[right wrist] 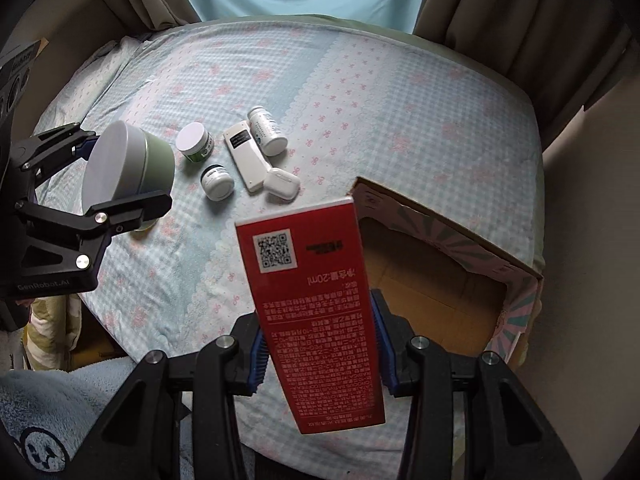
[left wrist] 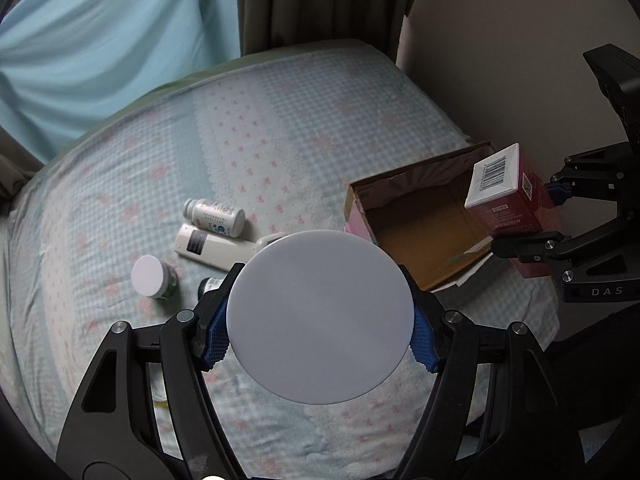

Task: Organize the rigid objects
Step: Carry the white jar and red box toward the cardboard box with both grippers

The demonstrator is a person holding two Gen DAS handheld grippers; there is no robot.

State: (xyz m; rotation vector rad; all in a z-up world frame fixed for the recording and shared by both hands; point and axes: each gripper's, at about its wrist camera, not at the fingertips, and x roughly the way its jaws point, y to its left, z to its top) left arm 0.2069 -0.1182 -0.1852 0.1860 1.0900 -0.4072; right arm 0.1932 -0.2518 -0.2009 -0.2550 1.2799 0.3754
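Red carton (right wrist: 320, 304) clamped in right hand-held gripper (right wrist: 320, 354), green jar (right wrist: 136, 164) in left (left wrist: 320, 320).

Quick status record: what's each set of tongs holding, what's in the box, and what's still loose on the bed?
left tongs: shut on green jar, white lid facing camera
right tongs: shut on red carton, held beside the box
cardboard box: open, nothing visible inside
loose on bed: pill bottle, remote, earbud case, two small jars
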